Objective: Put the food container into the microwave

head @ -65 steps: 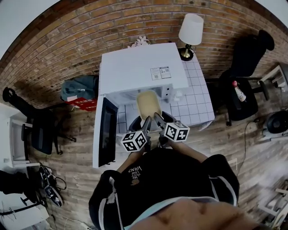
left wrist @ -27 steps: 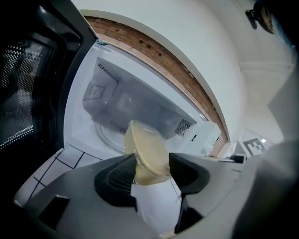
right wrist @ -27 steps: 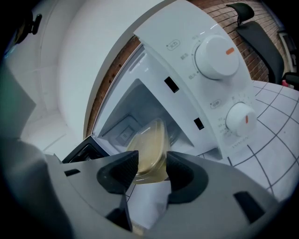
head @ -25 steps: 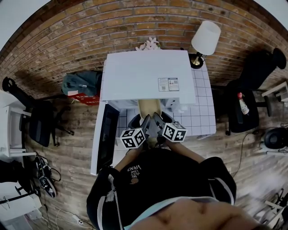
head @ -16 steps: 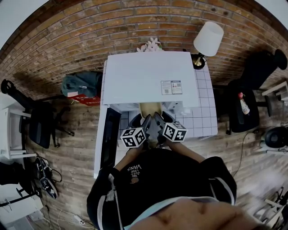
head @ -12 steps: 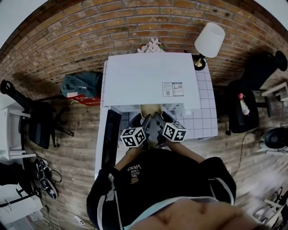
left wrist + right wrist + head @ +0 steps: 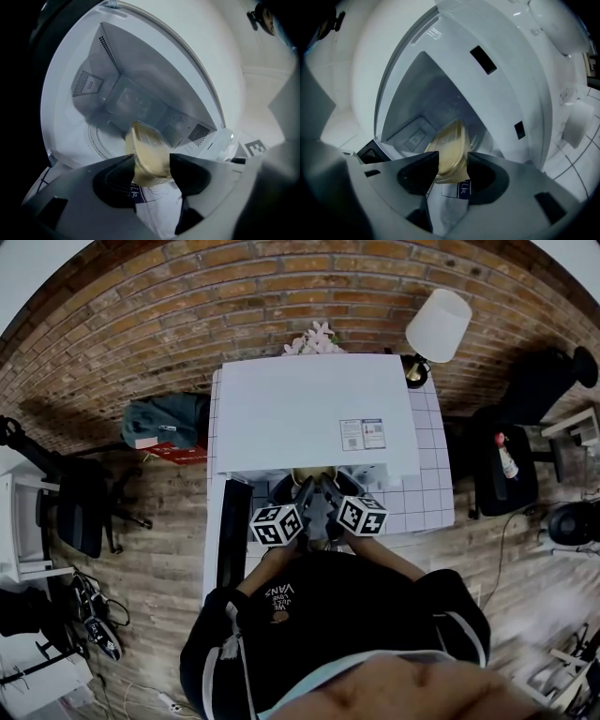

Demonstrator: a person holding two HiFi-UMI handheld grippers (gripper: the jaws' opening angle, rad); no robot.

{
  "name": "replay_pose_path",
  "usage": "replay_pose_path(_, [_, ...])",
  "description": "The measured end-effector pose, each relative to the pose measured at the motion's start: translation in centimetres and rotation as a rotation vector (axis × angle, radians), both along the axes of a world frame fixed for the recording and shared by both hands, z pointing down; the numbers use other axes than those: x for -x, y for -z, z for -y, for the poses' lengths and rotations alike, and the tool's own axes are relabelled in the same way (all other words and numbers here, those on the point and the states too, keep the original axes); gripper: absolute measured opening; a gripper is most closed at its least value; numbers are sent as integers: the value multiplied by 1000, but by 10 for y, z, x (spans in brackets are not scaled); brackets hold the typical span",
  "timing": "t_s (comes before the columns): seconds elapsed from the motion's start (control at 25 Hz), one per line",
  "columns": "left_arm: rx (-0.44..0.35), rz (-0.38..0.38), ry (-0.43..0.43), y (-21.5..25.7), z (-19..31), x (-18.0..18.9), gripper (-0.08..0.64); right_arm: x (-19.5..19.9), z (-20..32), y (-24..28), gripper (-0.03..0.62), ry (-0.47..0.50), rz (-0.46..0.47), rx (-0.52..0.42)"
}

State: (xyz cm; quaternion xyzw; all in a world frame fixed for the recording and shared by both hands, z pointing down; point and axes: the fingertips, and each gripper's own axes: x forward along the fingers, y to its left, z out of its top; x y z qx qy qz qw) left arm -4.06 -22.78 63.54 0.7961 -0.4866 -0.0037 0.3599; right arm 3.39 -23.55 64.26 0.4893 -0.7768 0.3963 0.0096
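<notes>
The food container, a clear tub of beige food, is held at the mouth of the white microwave; only its near end shows under the microwave's top in the head view. My left gripper and right gripper each pinch one side of it. In the left gripper view the container sits between the jaws of the left gripper, over the turntable. In the right gripper view the container is clamped in the right gripper, inside the cavity opening.
The microwave door stands open to the left. The microwave sits on a white tiled table with a lamp at its back right. A dark chair with a bottle stands right; a bag lies on the wooden floor left.
Both grippers have carried the container forward into the microwave, so much less of it shows under the microwave's top. The door looks narrower from above.
</notes>
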Motion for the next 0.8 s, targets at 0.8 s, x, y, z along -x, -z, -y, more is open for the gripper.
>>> replay_pose_path(0.8, [2, -15, 9, -6, 39, 9, 232, 9, 32, 0, 178, -26, -8, -11])
